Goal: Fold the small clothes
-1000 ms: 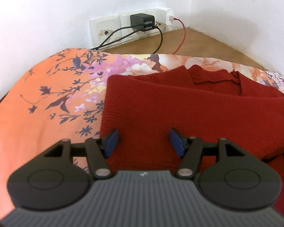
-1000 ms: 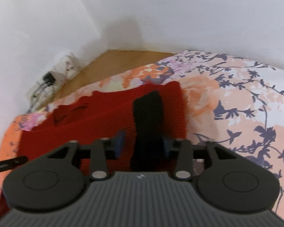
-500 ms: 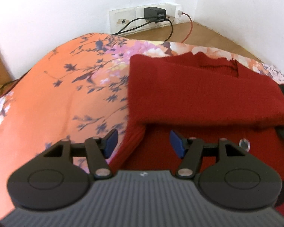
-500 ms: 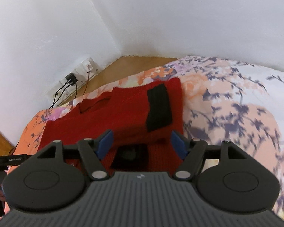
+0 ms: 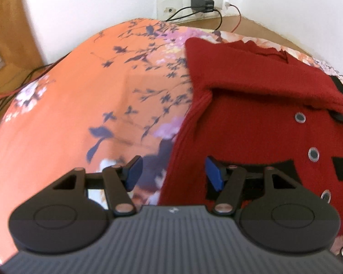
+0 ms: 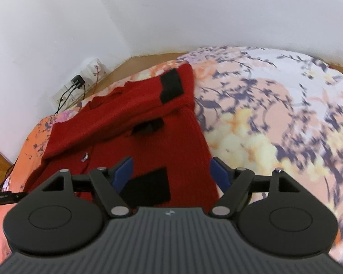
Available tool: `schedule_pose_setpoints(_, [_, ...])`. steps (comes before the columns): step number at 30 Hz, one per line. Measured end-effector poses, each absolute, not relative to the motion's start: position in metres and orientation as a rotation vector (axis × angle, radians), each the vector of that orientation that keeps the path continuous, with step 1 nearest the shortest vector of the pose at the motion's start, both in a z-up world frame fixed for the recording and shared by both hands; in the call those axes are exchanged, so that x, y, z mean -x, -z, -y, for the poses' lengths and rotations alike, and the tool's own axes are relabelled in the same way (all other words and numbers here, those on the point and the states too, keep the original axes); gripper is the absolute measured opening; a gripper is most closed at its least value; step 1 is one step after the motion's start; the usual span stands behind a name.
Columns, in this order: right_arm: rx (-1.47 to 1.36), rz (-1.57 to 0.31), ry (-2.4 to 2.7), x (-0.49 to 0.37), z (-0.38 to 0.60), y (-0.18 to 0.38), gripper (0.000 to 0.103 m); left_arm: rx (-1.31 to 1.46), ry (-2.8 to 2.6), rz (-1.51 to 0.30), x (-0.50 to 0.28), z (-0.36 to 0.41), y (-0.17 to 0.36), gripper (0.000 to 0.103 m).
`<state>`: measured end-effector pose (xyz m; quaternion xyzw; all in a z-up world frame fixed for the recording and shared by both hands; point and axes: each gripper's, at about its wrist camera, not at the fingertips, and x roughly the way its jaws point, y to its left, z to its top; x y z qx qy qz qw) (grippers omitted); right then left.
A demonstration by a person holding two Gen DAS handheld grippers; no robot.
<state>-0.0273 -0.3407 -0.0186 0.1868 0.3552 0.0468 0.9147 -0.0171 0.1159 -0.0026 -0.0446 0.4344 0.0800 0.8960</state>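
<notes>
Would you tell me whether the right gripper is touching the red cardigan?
Cannot tell: in the right wrist view, the open right gripper frames the red cardigan, but contact or gap is not plain.

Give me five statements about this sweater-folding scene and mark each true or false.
1. Both grippers are open. True: left gripper and right gripper hold nothing.
2. The red sweater lies on a bare wooden table. False: it lies on a floral bedsheet.
3. A black charger is plugged into the wall socket. True.
4. The sweater is plain red. False: it has black patches.
5. The sweater's top part is folded down over its body. True.
</notes>
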Motion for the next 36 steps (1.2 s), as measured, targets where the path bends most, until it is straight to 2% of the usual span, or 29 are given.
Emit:
schedule_pose_setpoints(12, [-0.374,-0.771,-0.041,0.067,0.341,0.034,0.082,0.096,-0.126,-0.927,0.060,-0.119,0.018,0.062])
schedule_pose_setpoints(26, [-0.348,-0.814,-0.068,0.076,0.333,0.047,0.082,0.158,0.029,-0.934,0.074,-0.108,0.026,0.062])
schedule_pose_setpoints(32, [-0.341,-0.818,-0.086,0.075,0.330,0.048,0.082,0.155,0.043,-0.924,0.075,-0.108,0.026,0.060])
schedule_pose_setpoints(36, [-0.352,-0.818,-0.094,0.076,0.331,0.048,0.082,0.149,0.068,-0.929,0.077,-0.107,0.025,0.054])
